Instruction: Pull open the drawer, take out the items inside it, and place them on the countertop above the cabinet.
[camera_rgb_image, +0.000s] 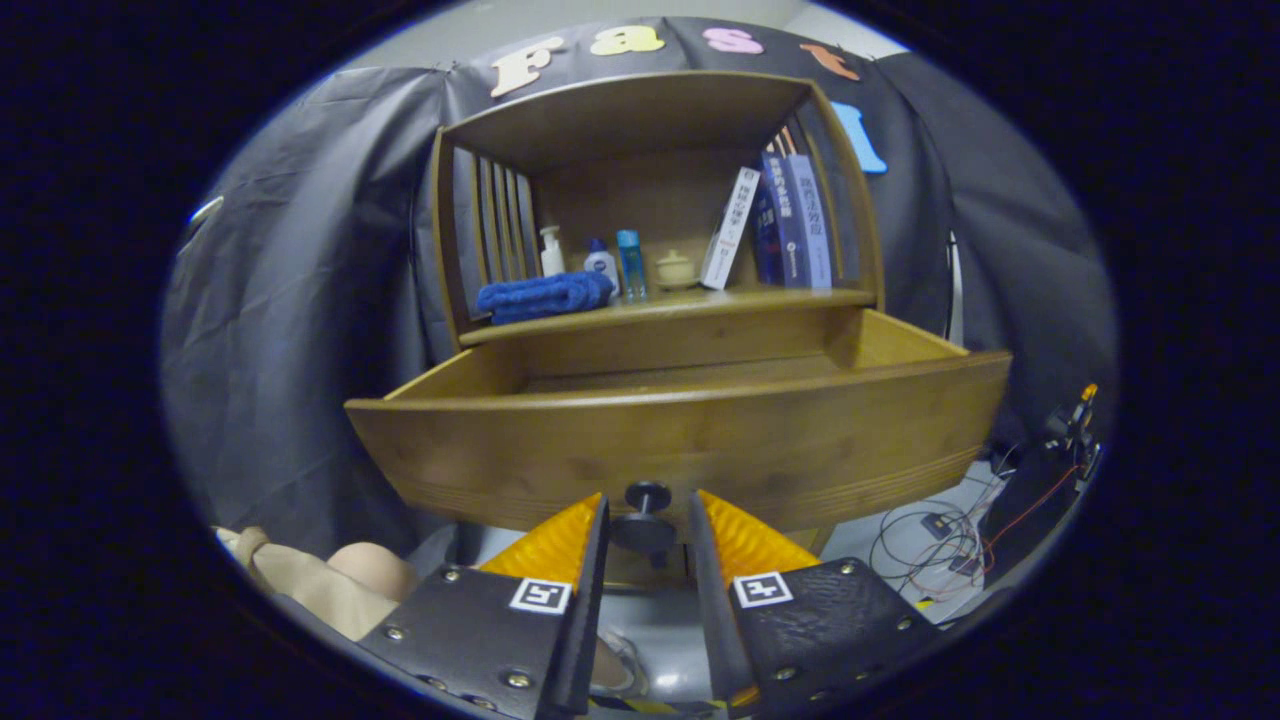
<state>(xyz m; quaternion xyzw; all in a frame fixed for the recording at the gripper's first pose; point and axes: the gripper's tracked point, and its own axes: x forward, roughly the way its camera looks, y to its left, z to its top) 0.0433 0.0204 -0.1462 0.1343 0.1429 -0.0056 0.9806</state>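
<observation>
1. Gripper view, the tongs: the gripper (648, 520) is held low in front of the cabinet, its two fingers (560, 545) spread apart on either side of the drawer knob (645, 520). A gap shows between each finger and the knob, so they flank it without pinching.
2. Gripper view, the drawer: the wooden drawer (680, 440) stands pulled out toward the tongs, its front panel just ahead of the fingertips and above them. Its inside is hidden by the front panel, so what lies in it cannot be told.
3. Gripper view, beyond the drawer: the countertop (690, 305) of the cabinet carries a folded blue towel (545, 296) ahead and to the left of the fingers, then a white pump bottle (551, 250), two small bottles (615, 265), a small lidded jar (676, 268) and several leaning books (780, 225) to the right.
4. Gripper view, beside the right finger: loose cables (940, 540) lie on the floor.
</observation>
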